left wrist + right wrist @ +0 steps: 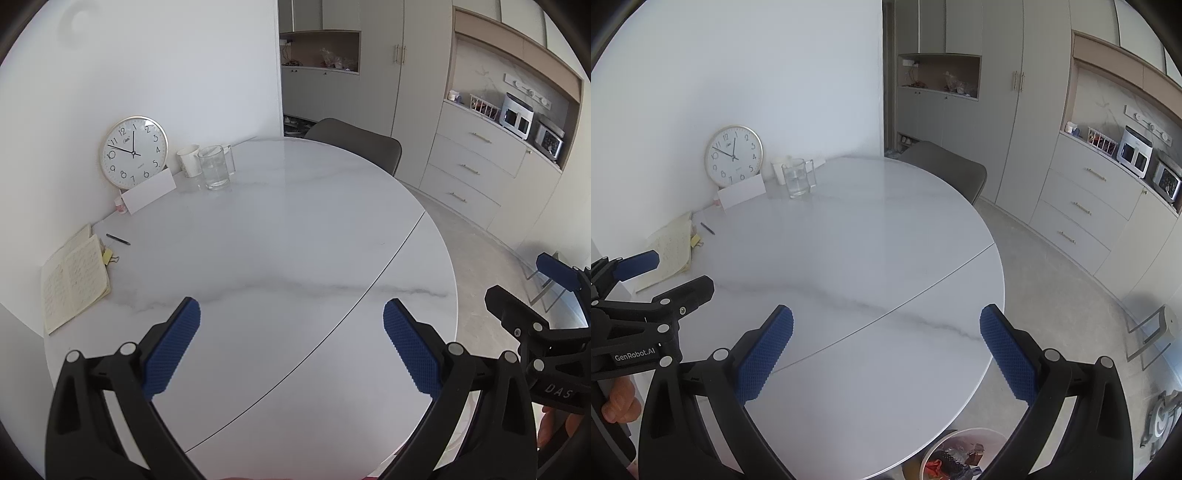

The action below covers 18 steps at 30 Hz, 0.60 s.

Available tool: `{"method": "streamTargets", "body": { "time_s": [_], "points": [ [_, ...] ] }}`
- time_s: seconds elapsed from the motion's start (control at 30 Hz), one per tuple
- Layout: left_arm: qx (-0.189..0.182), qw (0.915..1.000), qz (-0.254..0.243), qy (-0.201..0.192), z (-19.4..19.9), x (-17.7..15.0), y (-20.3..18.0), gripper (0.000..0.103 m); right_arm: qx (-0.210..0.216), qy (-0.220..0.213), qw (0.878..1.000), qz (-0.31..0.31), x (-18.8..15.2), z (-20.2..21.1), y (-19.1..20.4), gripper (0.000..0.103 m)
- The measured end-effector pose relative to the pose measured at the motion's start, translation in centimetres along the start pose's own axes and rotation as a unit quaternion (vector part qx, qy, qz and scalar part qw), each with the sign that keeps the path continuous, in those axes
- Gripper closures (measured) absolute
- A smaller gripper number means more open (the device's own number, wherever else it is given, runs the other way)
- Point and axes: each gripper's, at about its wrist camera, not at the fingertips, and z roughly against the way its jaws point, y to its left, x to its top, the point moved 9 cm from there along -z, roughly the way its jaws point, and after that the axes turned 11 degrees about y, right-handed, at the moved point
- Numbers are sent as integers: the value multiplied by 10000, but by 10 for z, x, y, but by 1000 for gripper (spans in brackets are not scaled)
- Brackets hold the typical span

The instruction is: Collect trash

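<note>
Kitchen-dining room, pale cabinets and drawers at the rear; we list the round marble bench first, with a seam running from its near edge to its right edge.

Item 1: wall clock, leaning at the bench's far left edge against the wall.
Item 2: white card, propped just in front of the clock.
Item 3: paper cup and glass pitcher, side by side at the far edge, upright; whether they touch we cannot tell.
Item 4: open notebook, at the left edge, long axis running from near-left to far-right.
Item 5: pen, just beyond the notebook, pointing across toward the bench's middle.
Item 6: yellow clip, just beside the notebook.
Item 7: trash bin, on the floor below the bench's near right edge, upright, mouth upward, with crumpled scraps inside.
Item 8: dark chair, behind the far edge.

Left tongs: spread wide, holding nothing, above the near edge. Right tongs: likewise spread wide and empty, above the near right edge.

Progress, in our judgement: no loose trash shows on the bench, and the bin already holds waste, so collection looks largely done. We see nothing obvious left, unless the paper cup counts as trash.
</note>
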Motion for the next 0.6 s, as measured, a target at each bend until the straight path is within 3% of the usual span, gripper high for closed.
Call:
{"method": "streamTargets", "body": {
  "time_s": [0.6],
  "points": [
    [-16, 10000, 7, 87, -5, 0, 5, 8, -30, 132, 9999, -4, -6, -6, 1, 2]
  ]
}}
